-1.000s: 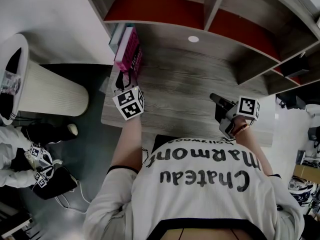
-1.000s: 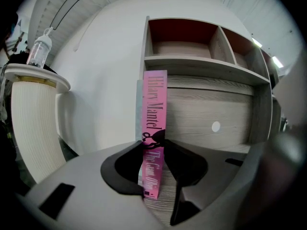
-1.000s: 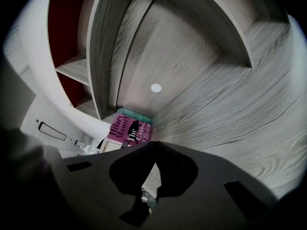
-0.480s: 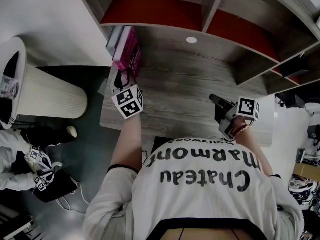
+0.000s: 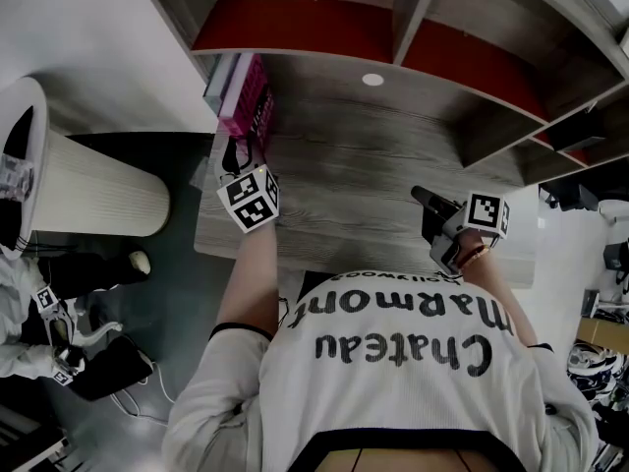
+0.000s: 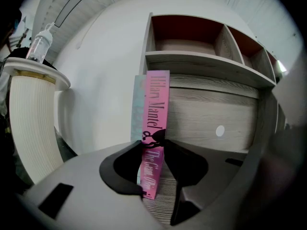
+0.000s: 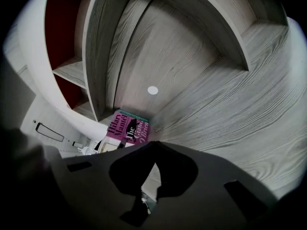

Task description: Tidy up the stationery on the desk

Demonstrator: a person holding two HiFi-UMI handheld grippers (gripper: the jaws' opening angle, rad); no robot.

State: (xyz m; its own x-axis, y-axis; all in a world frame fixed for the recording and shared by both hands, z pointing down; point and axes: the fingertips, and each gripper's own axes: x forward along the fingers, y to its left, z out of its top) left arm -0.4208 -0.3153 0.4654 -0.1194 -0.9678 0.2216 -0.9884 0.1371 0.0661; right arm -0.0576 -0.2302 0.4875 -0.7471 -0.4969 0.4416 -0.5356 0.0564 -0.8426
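Observation:
A pink book (image 5: 252,101) stands upright at the desk's far left end, against a thin teal book (image 5: 220,75). My left gripper (image 5: 241,151) is shut on the pink book; in the left gripper view the spine (image 6: 156,123) runs up between the two jaws of the left gripper (image 6: 154,140). My right gripper (image 5: 419,196) hovers over the desk's front right part, shut, with nothing in it. In the right gripper view the right gripper (image 7: 154,165) looks across the desk at the pink book (image 7: 127,128).
The grey wood desk (image 5: 364,175) has open shelves (image 5: 393,28) along its back and right side, and a small white disc (image 5: 372,80) near the back. A white ribbed cylinder (image 5: 88,180) with a bottle (image 6: 38,44) on top stands left of the desk.
The head view has shifted slightly. The left gripper stays shut on the pink book and the right gripper holds its place. The person at lower left has moved further left.

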